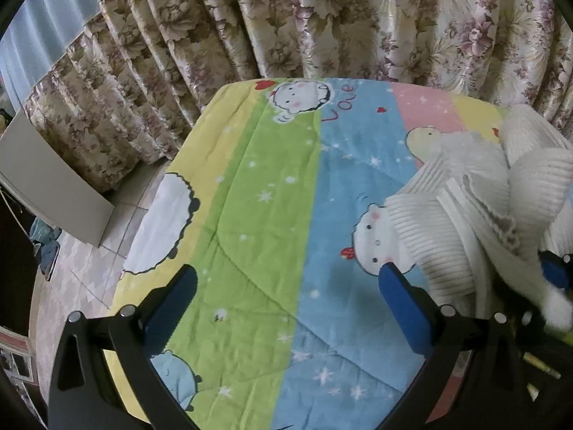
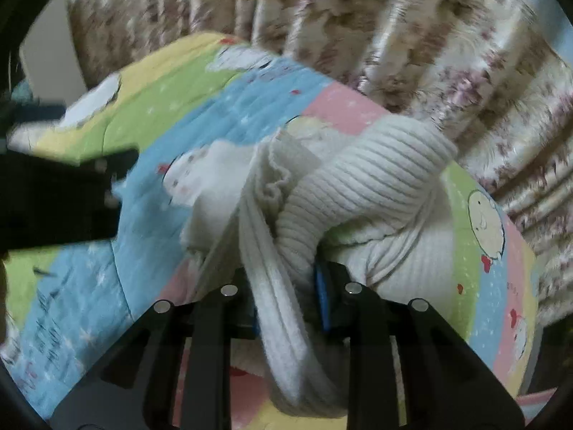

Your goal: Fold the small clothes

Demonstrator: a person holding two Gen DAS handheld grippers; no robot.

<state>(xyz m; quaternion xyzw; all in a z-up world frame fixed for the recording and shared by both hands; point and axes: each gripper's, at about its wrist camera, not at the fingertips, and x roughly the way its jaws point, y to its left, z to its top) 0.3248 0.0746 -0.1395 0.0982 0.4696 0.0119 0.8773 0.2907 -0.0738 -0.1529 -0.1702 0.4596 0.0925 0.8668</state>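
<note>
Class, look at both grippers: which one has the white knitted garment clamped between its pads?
The right gripper: the white ribbed garment is pinched in it. The left gripper stands wide open over the quilt, holding nothing.

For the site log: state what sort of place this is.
Probably a home room: floral curtains hang behind a table under a cartoon quilt, the floor is tiled, and a white ribbed knit garment lies there.

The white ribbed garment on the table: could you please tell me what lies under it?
Under the white ribbed garment lies the striped cartoon quilt; its white cartoon animal shows beside the knit's edge. Whatever else sits beneath the bunched fabric is covered and cannot be seen.
</note>
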